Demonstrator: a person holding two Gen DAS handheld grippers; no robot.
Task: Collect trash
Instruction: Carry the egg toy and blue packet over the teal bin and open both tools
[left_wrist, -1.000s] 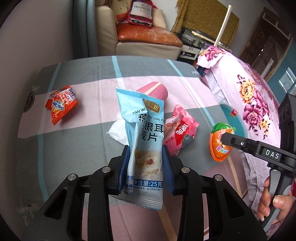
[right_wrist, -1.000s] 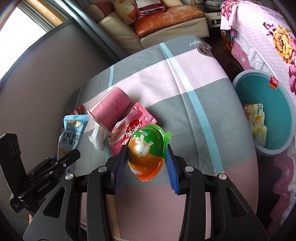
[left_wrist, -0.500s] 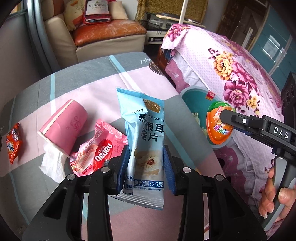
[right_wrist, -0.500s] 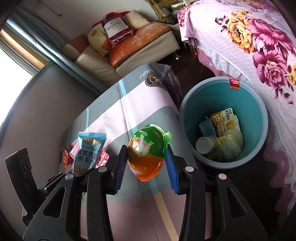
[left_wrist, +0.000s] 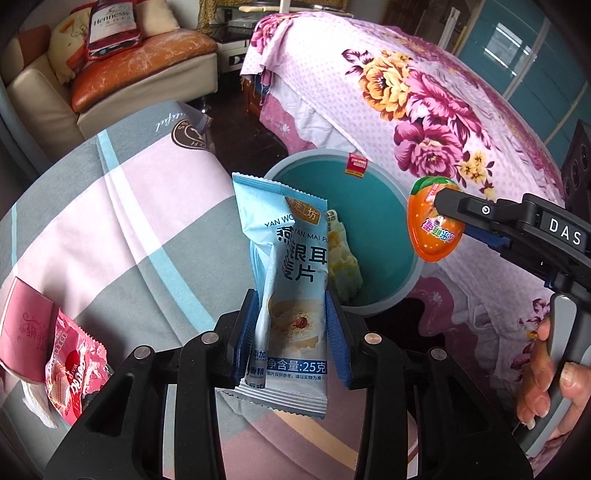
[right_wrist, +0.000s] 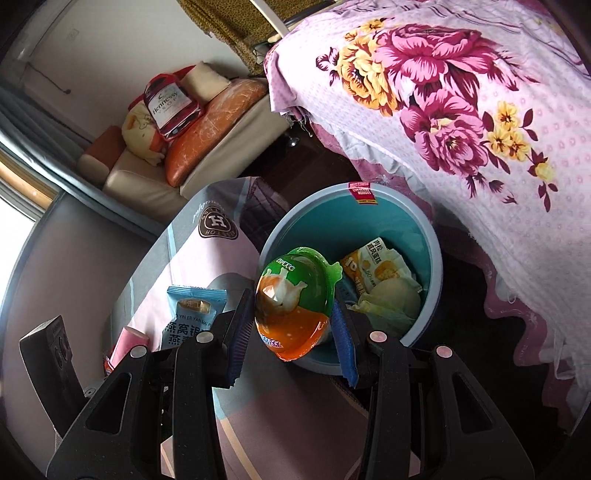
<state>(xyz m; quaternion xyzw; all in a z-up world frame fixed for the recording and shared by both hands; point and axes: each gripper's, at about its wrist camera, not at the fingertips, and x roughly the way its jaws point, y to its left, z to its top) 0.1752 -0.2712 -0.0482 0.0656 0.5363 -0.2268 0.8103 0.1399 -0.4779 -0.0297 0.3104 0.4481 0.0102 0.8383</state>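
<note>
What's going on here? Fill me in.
A person is clearing trash off a bed with two hand-held grippers. The left gripper is clamped on a light blue snack packet, the right gripper on an orange-and-green jelly cup. Both are at the teal bin, not yet released. A pink wrapper remains on the bed.

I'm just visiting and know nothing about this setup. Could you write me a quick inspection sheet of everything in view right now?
Surface: table under a pink, grey and blue striped cloth.
Job's things: pale blue snack packet; orange and green egg-shaped plastic capsule; round teal bin beside the table, already holding wrappers.
Clutter: pink paper cup and red sweet wrapper on the cloth.
Grippers: left gripper shut on the packet; right gripper shut on the capsule.
Cables: nothing seen.
Surroundings: floral purple bedspread, cream sofa with orange cushion.
</note>
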